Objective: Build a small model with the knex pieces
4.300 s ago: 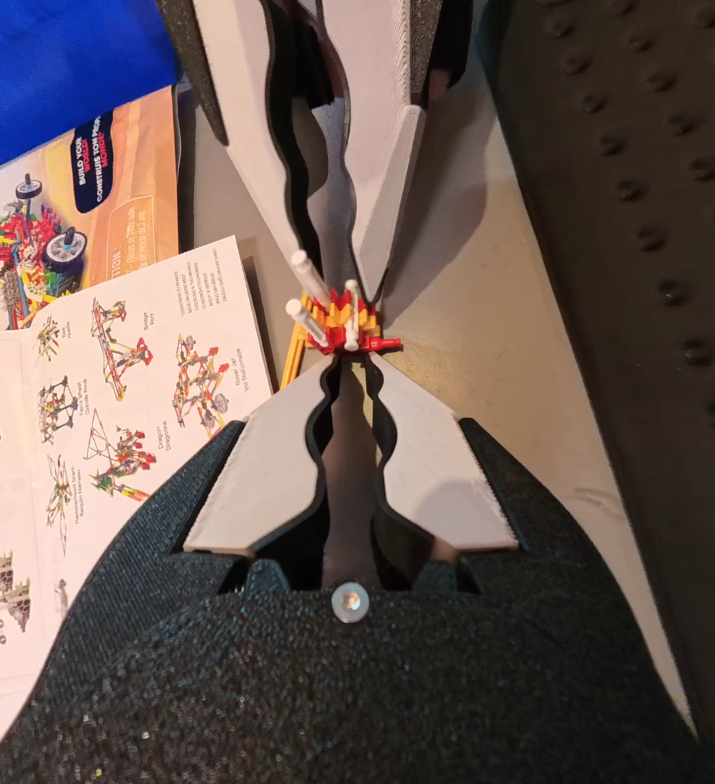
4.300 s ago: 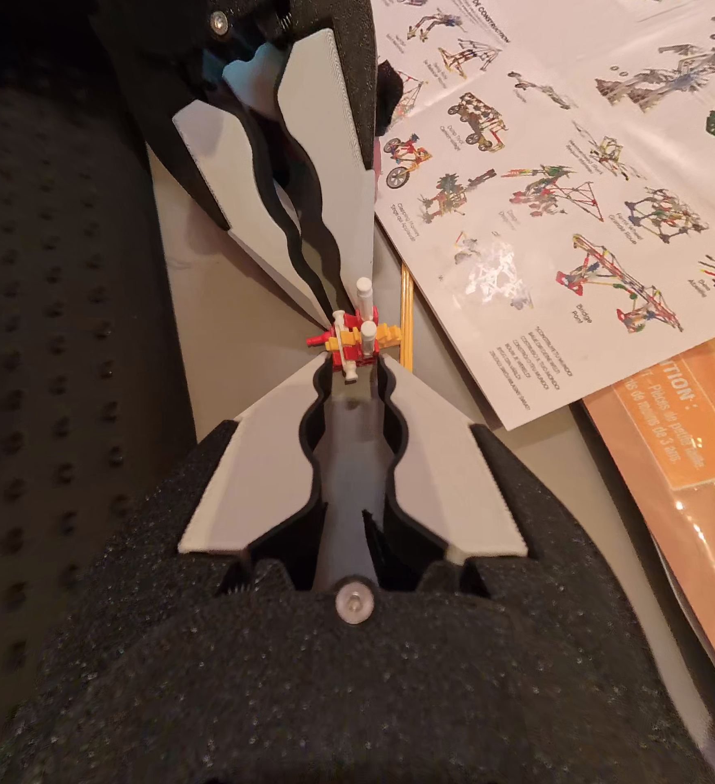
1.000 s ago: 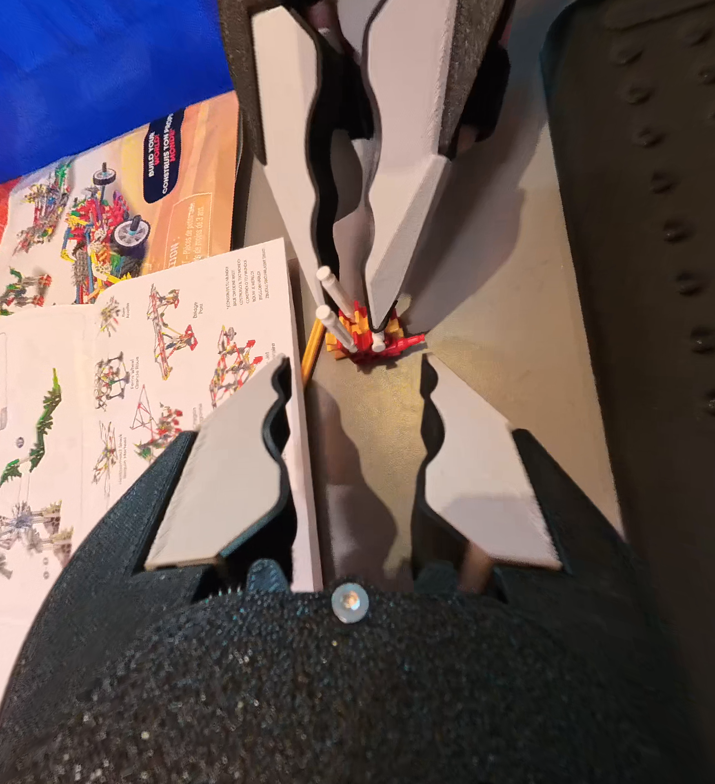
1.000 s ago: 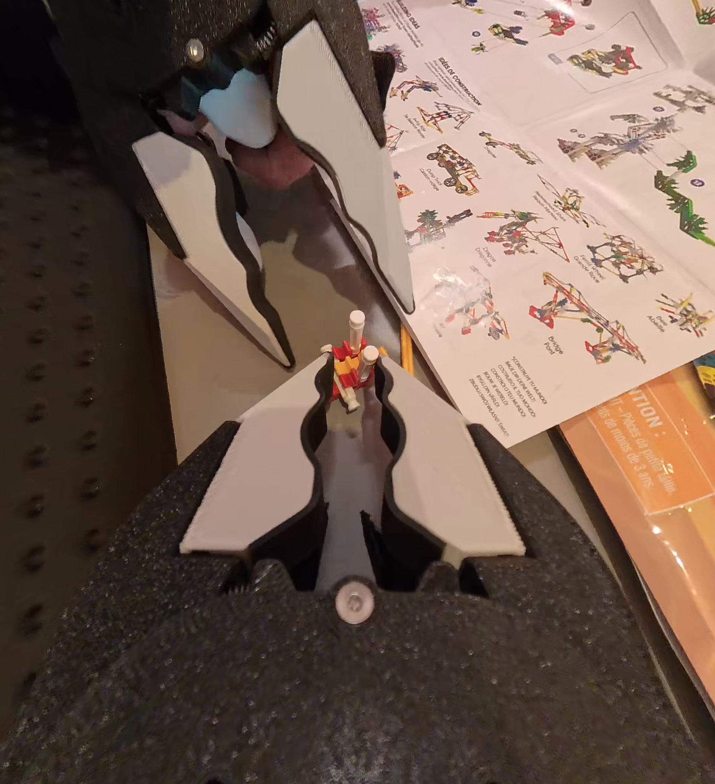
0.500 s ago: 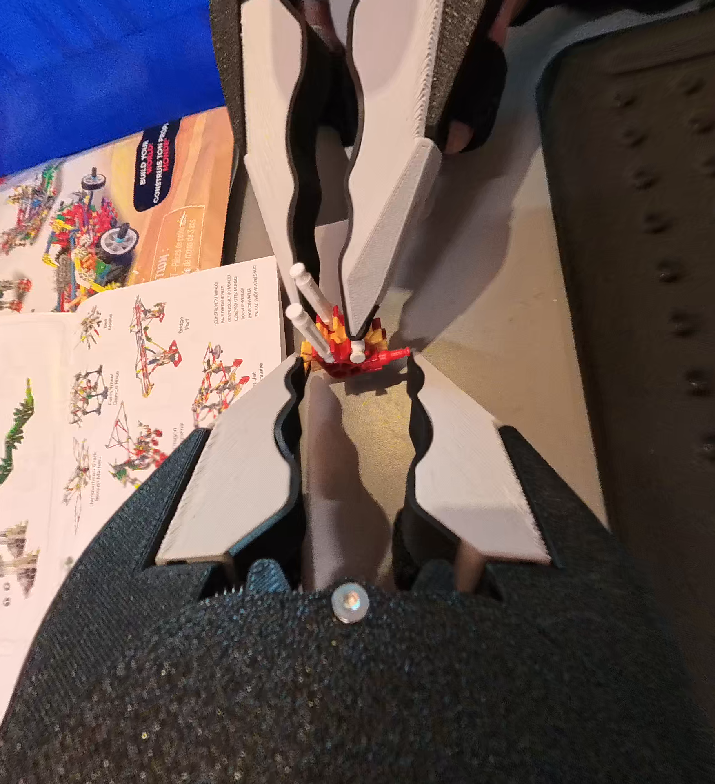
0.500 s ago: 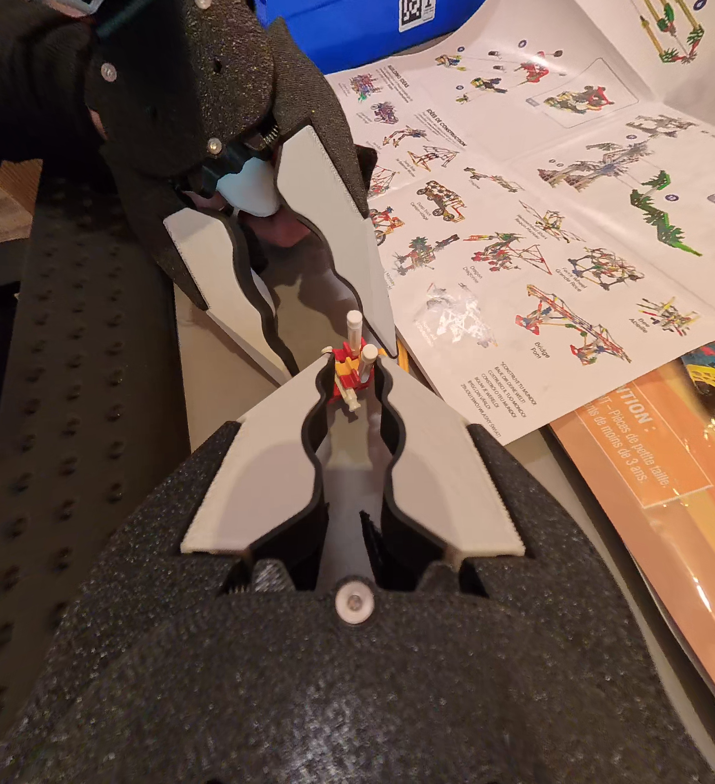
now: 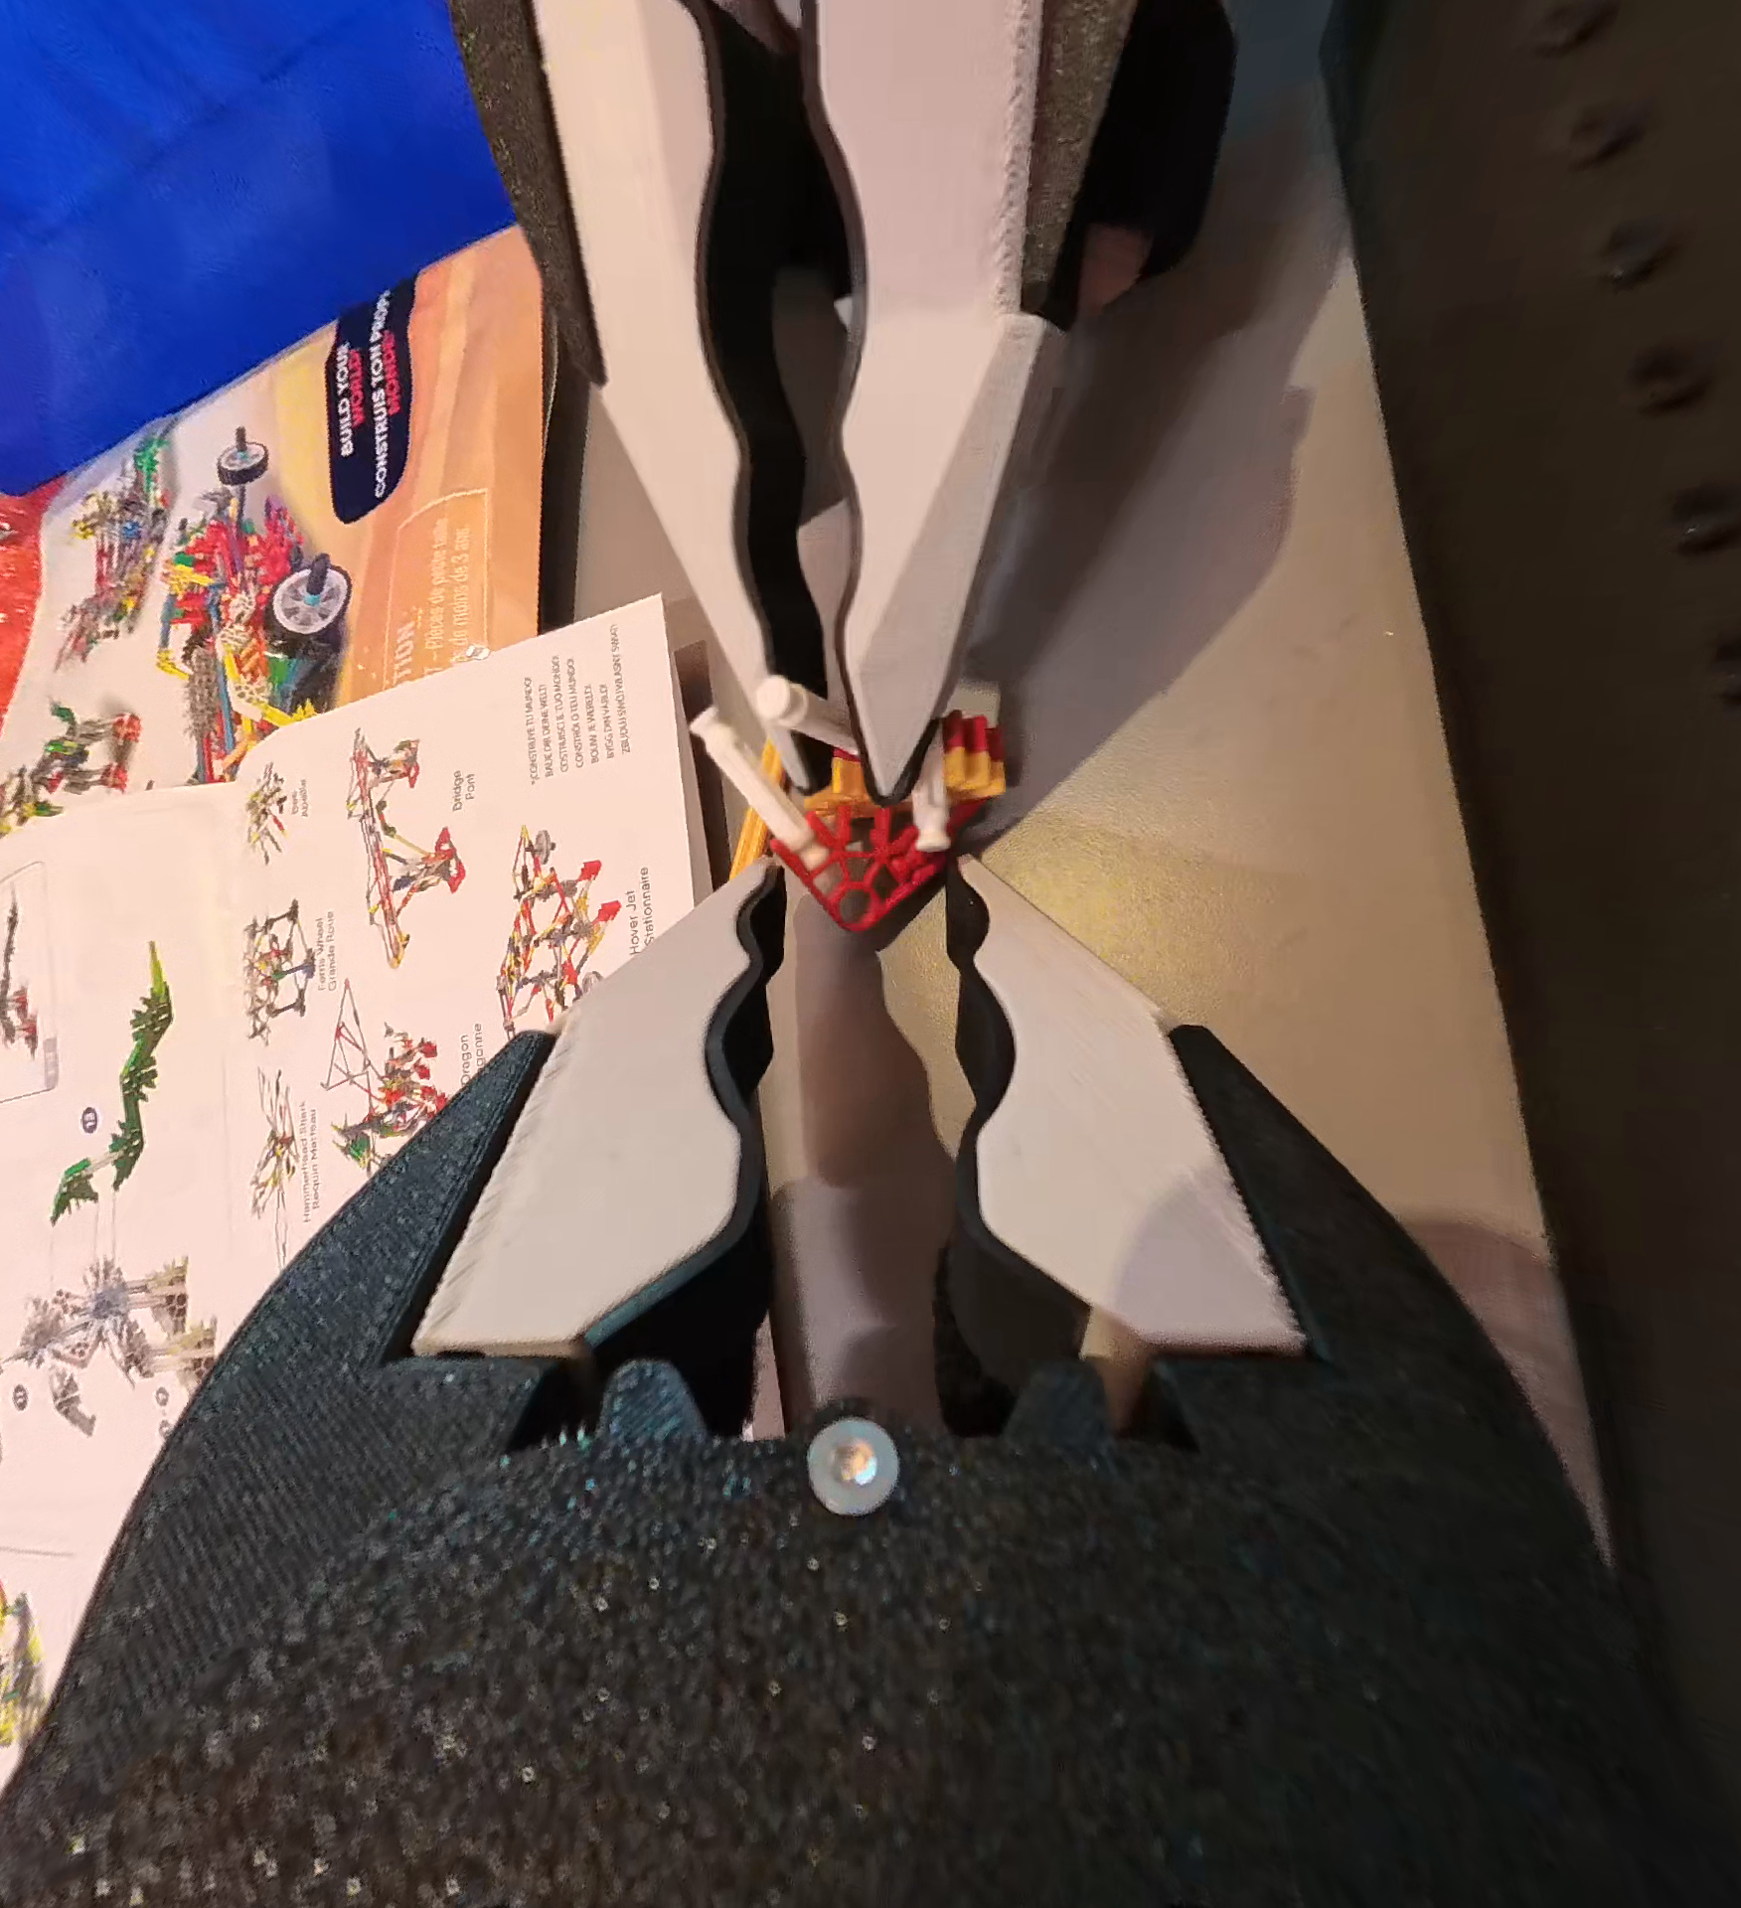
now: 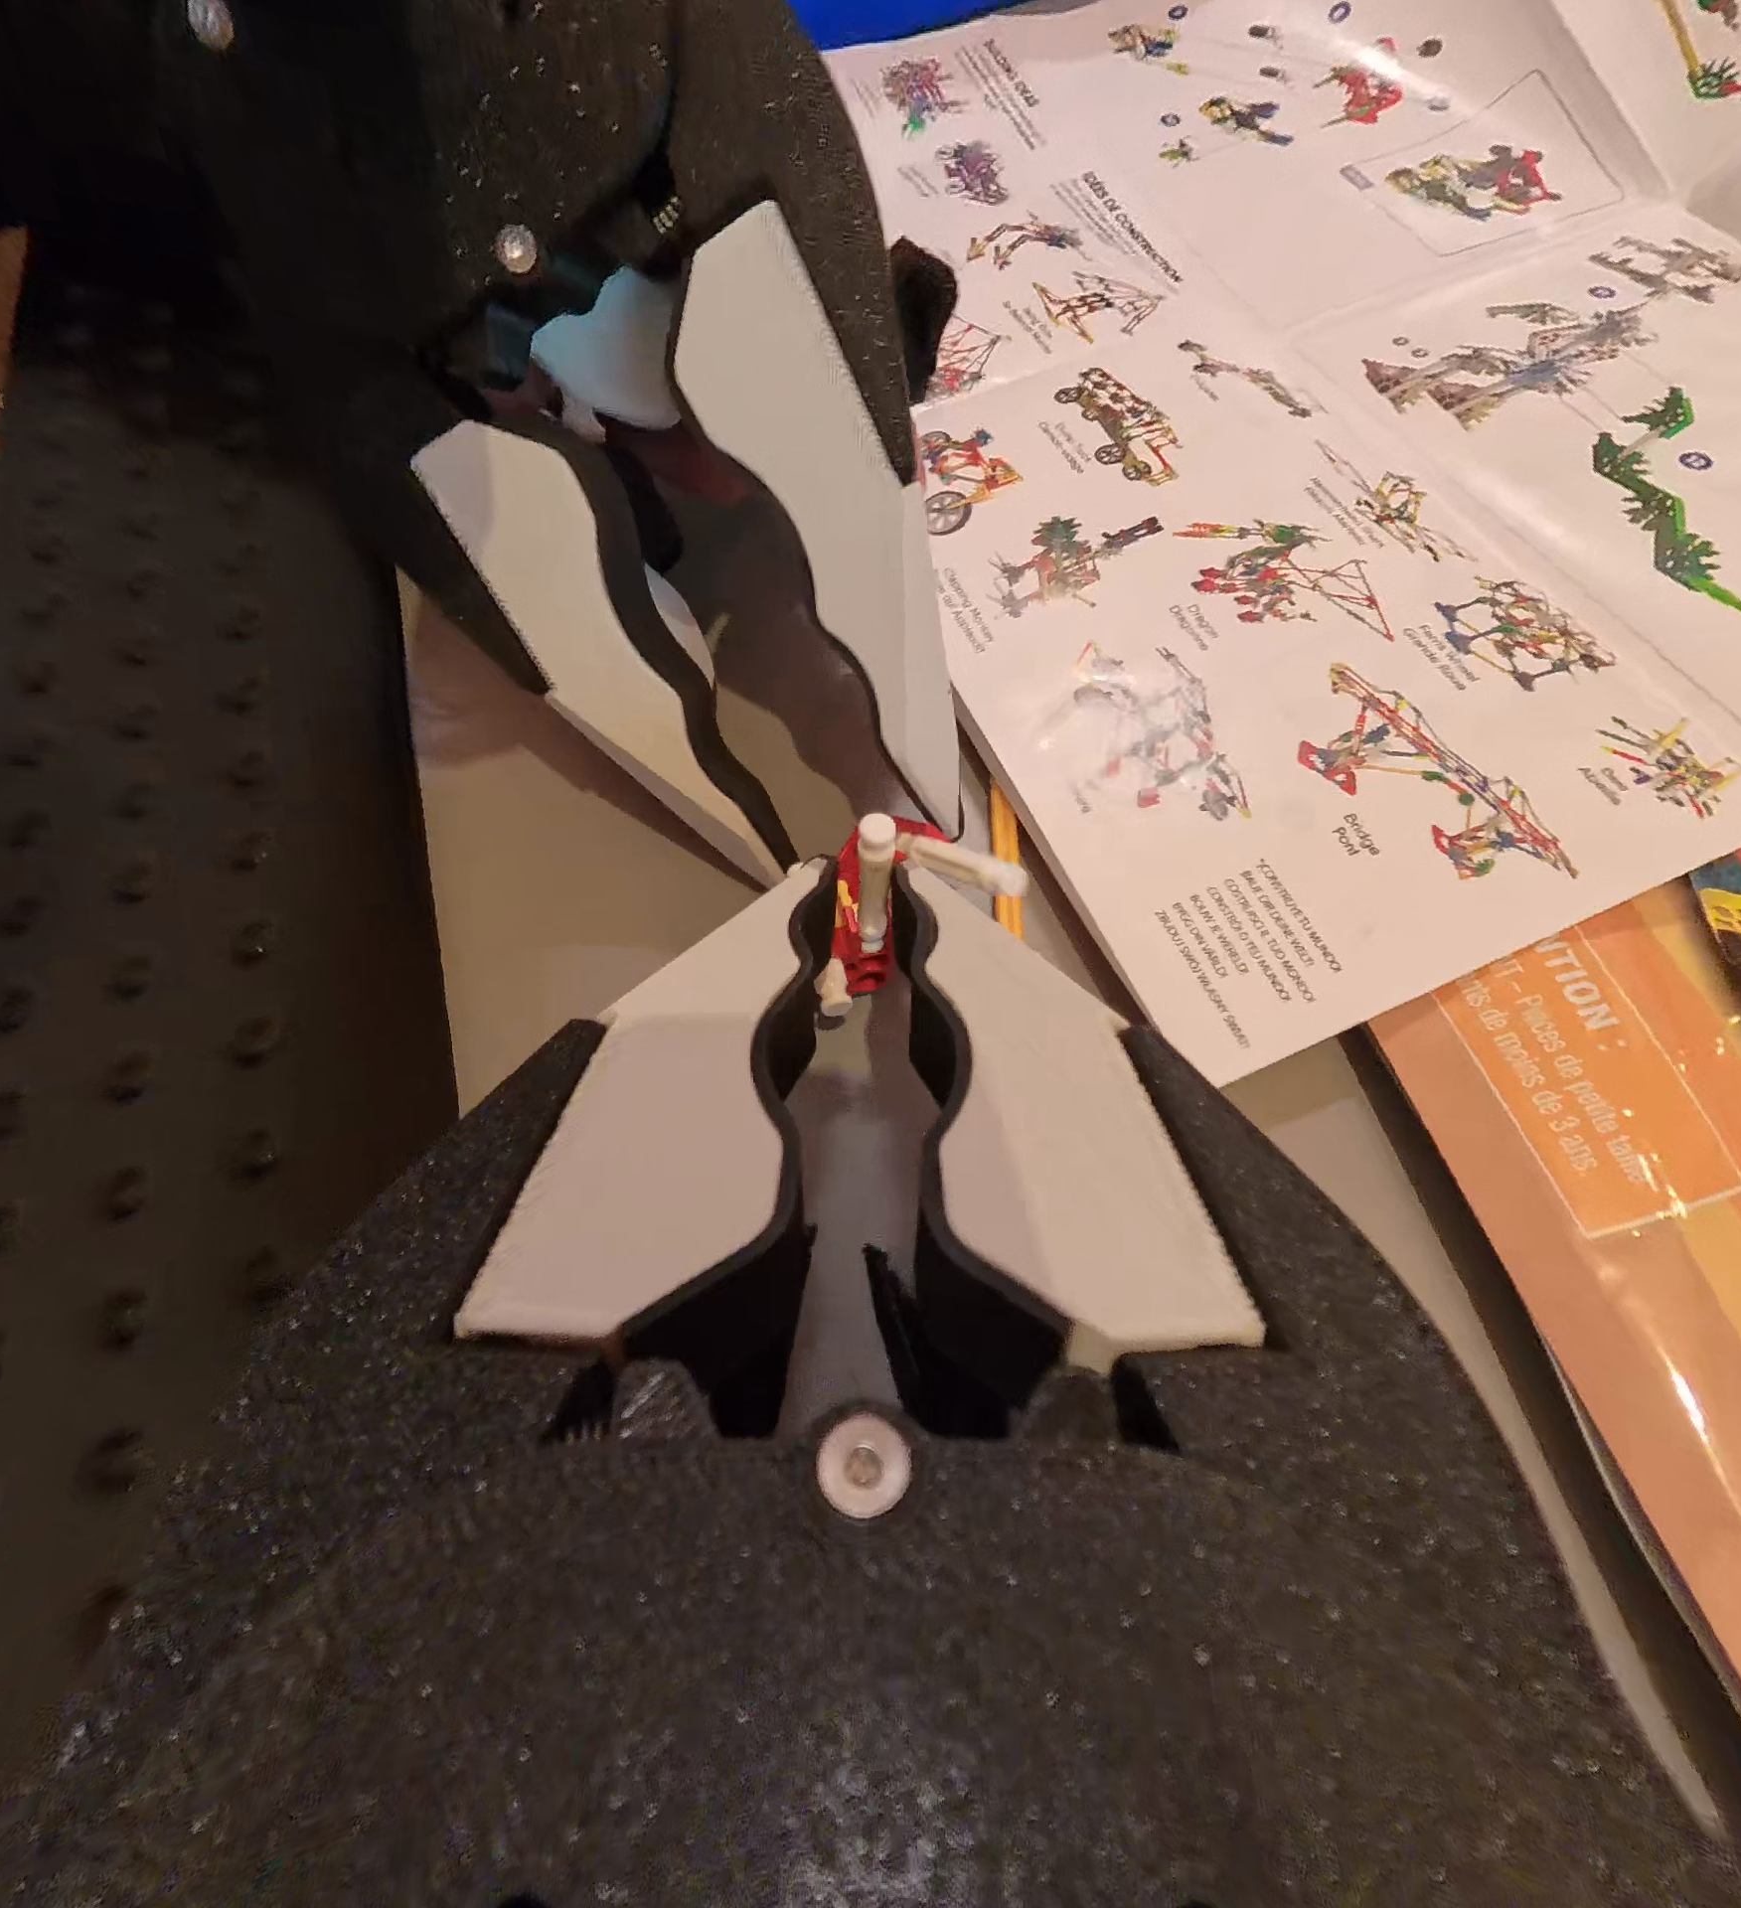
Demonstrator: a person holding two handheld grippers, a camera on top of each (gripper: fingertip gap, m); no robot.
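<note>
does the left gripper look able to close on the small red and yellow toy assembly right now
Probably yes: the left gripper is open with the small red and yellow toy assembly at its fingertips; the right gripper grips only its far side.

Glossy paper leaflet, grainy black gripper

Yellow rod largely hidden under instruction sheet and tongs

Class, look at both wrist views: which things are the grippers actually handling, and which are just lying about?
Being handled:
- red and yellow connector cluster with white rods, clamped in the right gripper
- left gripper, jaws apart, tips flanking the cluster

Lying about:
- picture instruction sheet
- orange package
- yellow rod
- blue object
- black dimpled mat
</note>
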